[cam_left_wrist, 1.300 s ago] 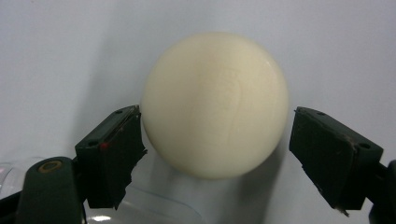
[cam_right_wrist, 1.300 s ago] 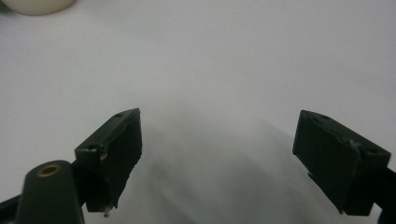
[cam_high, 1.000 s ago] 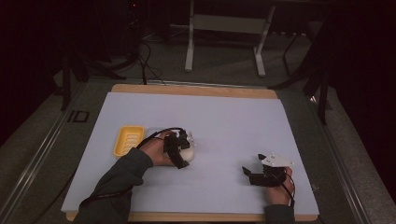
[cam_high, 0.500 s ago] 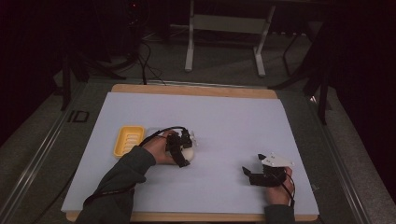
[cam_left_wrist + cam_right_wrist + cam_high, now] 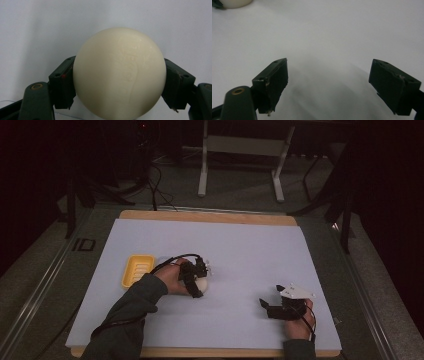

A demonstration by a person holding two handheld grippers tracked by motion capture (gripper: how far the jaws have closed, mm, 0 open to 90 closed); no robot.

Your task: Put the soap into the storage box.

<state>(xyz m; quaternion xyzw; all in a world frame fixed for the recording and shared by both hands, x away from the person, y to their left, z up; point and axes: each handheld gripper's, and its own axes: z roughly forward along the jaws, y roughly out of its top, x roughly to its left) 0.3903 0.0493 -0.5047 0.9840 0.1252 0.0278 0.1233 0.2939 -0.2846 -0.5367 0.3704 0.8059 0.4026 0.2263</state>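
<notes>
Yellow ridged tray (image 5: 137, 270) at left on the pale tabletop (image 5: 240, 250), just right of it a smooth cream-white ball (image 5: 120, 75), matte and faintly seamed, pinched by the left gripper (image 5: 196, 282) whose jaws have just been closing, right gripper (image 5: 267, 307) near right, jaws spread, nothing between

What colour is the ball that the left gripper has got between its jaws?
Cream-white, plain; the ball shows best in the left gripper view.
</notes>
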